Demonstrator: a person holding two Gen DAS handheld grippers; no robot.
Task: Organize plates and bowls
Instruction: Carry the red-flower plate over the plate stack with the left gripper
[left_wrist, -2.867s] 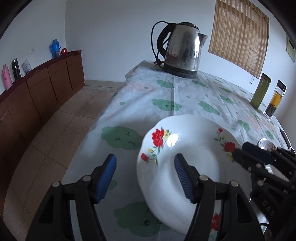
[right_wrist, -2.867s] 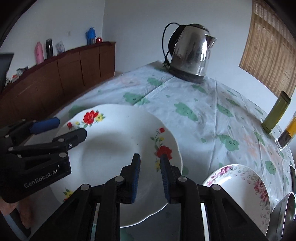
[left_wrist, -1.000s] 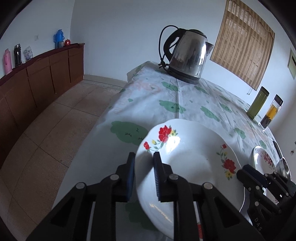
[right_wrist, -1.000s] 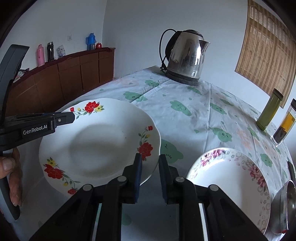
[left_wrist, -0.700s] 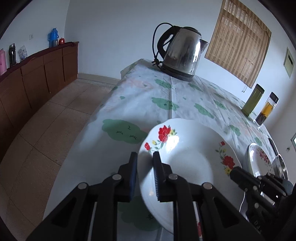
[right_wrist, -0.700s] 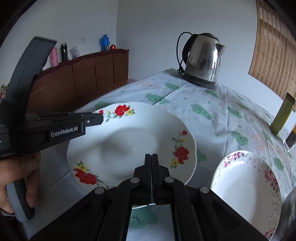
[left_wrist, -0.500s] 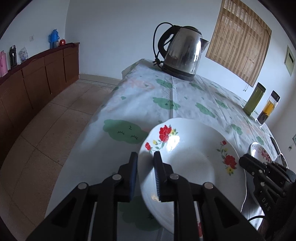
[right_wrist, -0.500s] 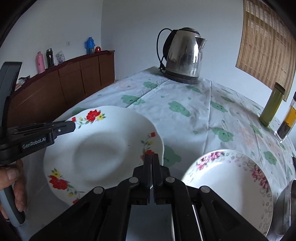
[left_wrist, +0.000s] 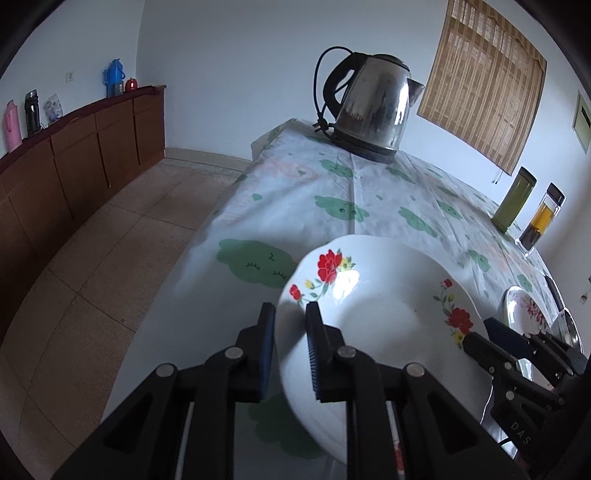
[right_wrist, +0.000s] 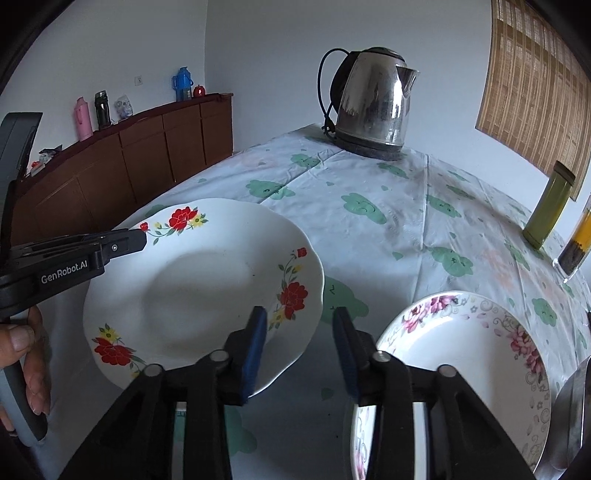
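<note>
The red-flowered plate (right_wrist: 201, 291) is glazed white ceramic with a scalloped rim: stiff, fairly heavy for a thin edge grip, slick under rubber, and likely to chip or break if it drops onto the tabletop (right_wrist: 388, 206). The rim is the only place narrow enough to pinch, and it offers little depth, so a hold at one edge leaves the whole plate hanging out as a lever and prone to tip or slide.

The left tongs (left_wrist: 290, 345) are clamped on the near-left rim, one blue pad under it and one over it, and the plate is tilted and appears lifted off the cloth on that side. The right tongs (right_wrist: 299, 345) sit at the opposite, near-right rim with their jaws opening; the left pad overlaps the plate edge in the view, but nothing is pinched between the pads. A second hold there, across from the first, would probably steady the load.

Just right of the right tongs lies the pink-flowered plate (right_wrist: 465, 365), flat on the tabletop, the likely place to stack. Farther ahead stand the kettle (right_wrist: 373, 103) and, to the right, two bottles (right_wrist: 548, 205).
</note>
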